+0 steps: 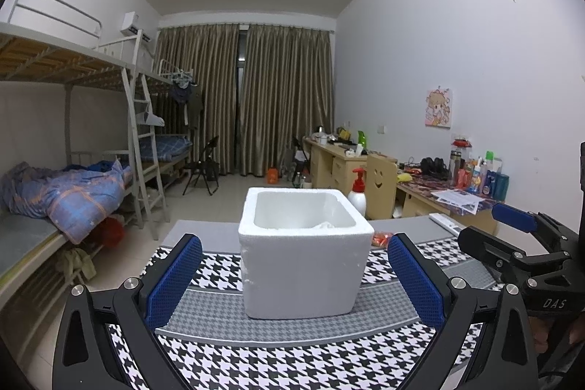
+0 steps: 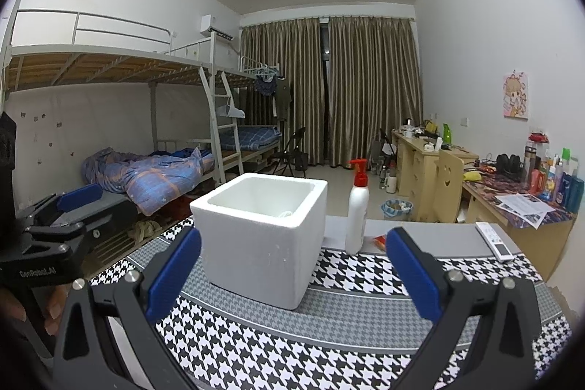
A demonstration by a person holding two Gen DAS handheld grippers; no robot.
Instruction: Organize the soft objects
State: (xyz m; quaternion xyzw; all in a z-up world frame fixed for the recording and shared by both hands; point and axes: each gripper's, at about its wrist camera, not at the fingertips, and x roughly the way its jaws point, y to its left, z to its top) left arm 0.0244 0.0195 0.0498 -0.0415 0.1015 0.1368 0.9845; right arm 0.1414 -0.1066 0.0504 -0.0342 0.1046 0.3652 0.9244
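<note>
Foam box (image 1: 303,254) is standing upright on the houndstooth mat (image 1: 256,364), open side up; we are holding the left gripper (image 1: 294,275) before it, jaws wide apart and gripping nothing; the right gripper (image 2: 292,275) is likewise gaping empty, with the box just ahead and left of its centre. Something white is lying inside the box (too hidden to name); a pump bottle (image 2: 357,207) is standing just beside the box; a remote (image 2: 493,241) is lying well apart.
</note>
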